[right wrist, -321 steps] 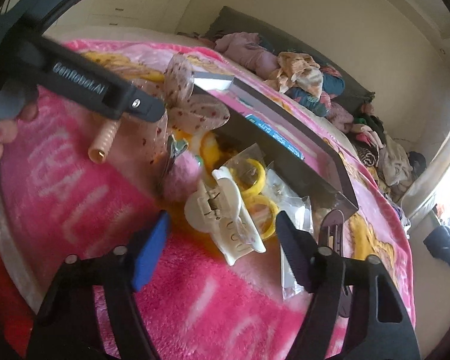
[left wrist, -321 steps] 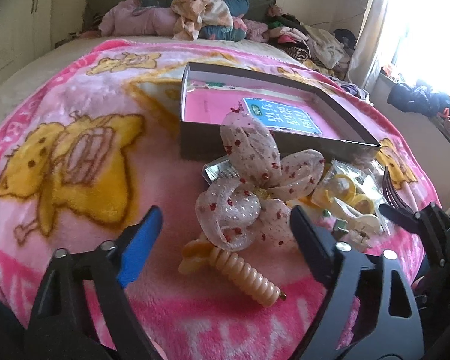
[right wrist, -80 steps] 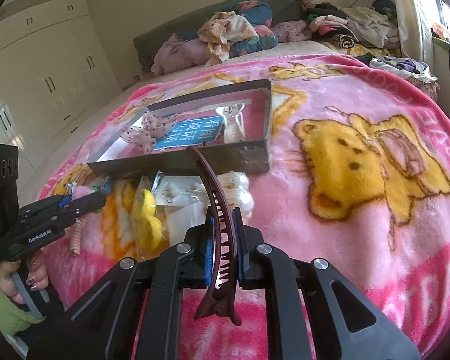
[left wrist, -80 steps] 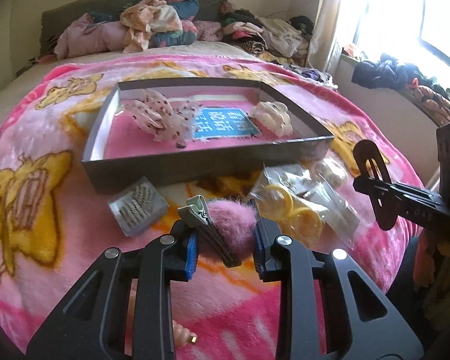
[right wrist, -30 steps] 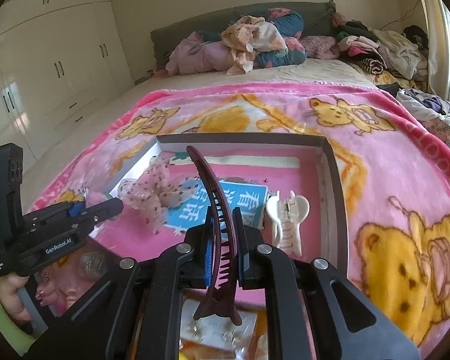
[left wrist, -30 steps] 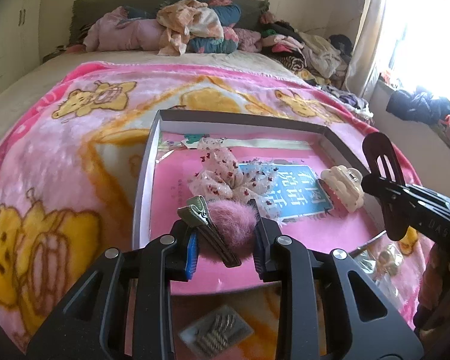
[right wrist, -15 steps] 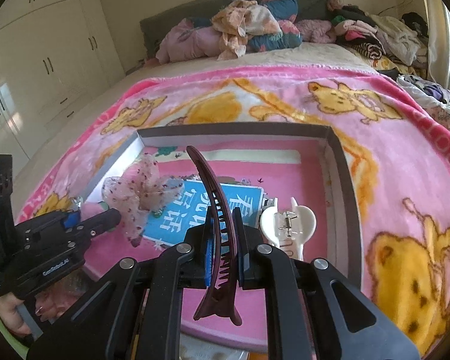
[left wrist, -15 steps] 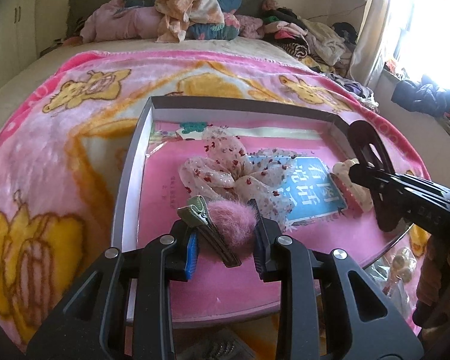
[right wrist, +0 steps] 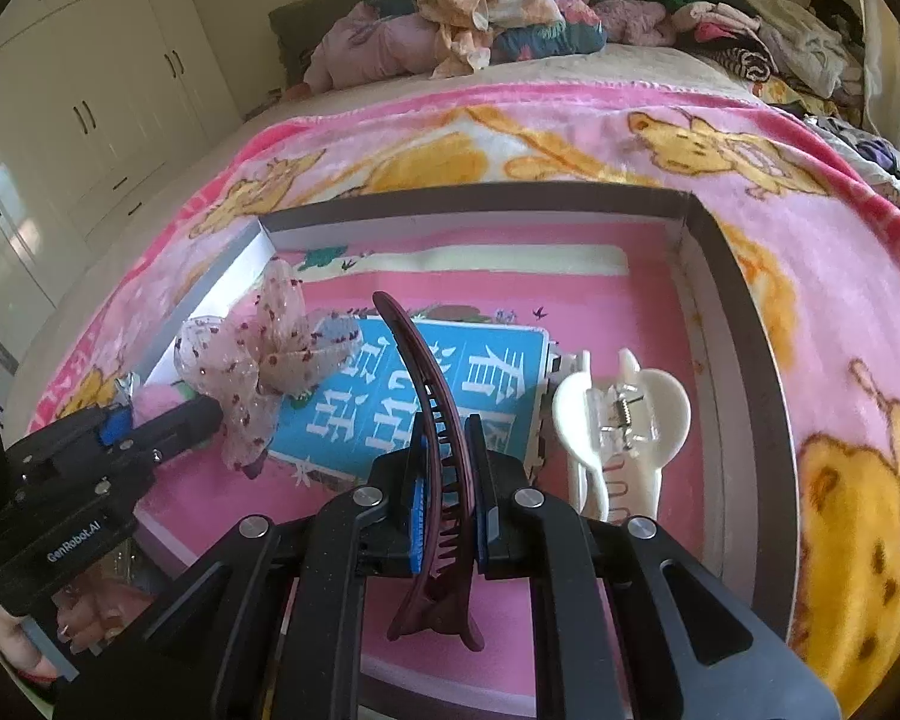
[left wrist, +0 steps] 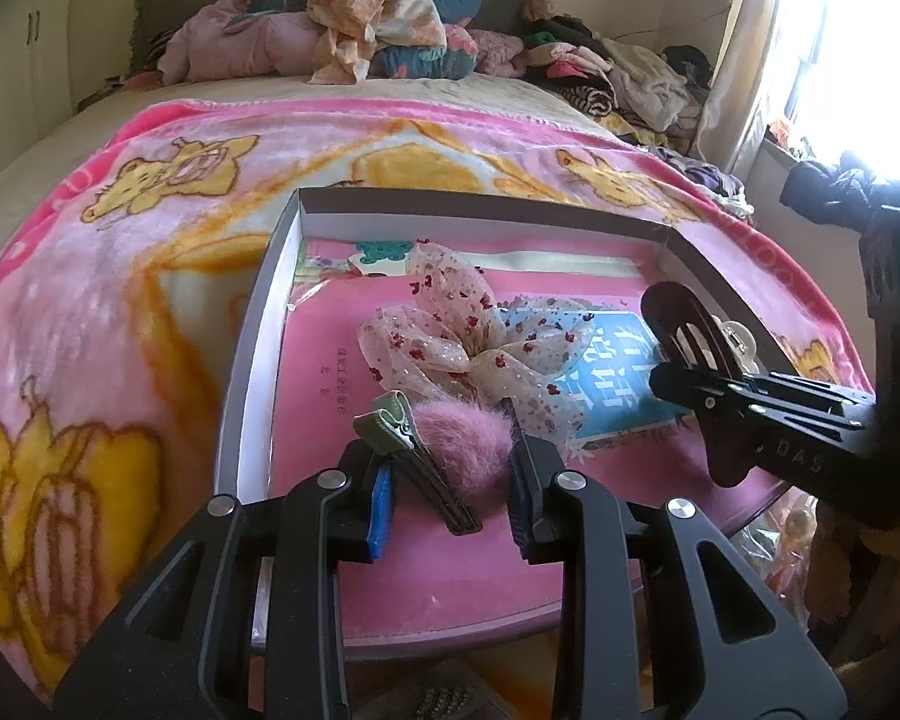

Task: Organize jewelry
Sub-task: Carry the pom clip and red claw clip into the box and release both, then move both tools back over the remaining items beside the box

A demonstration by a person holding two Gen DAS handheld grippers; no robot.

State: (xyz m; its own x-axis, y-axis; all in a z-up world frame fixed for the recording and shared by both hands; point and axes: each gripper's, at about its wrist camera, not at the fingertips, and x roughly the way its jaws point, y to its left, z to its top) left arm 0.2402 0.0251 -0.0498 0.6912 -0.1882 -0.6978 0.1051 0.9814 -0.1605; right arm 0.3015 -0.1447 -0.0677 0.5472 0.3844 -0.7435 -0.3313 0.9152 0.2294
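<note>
My left gripper point(left wrist: 447, 507) is shut on a pink fluffy pompom hair clip point(left wrist: 462, 447) and holds it over the near left part of the grey box point(left wrist: 252, 324). My right gripper point(right wrist: 447, 516) is shut on a dark maroon banana clip point(right wrist: 432, 420) and holds it over the box's near middle point(right wrist: 750, 324). In the box lie a sheer dotted bow point(left wrist: 450, 330) point(right wrist: 264, 354), a white claw clip point(right wrist: 618, 414) and a blue card point(right wrist: 432, 384). The right gripper with the maroon clip point(left wrist: 690, 330) shows at the right of the left wrist view.
The box sits on a pink bear blanket point(left wrist: 120, 276) on a bed. Piled clothes point(left wrist: 360, 36) lie at the bed's head. A silver comb clip point(left wrist: 444, 702) and plastic bags with yellow items point(left wrist: 780, 546) lie in front of the box. White wardrobes point(right wrist: 90, 102) stand left.
Both grippers have moved forward and lower over the box with their clips still held. The bow and white claw clip look closer now.
</note>
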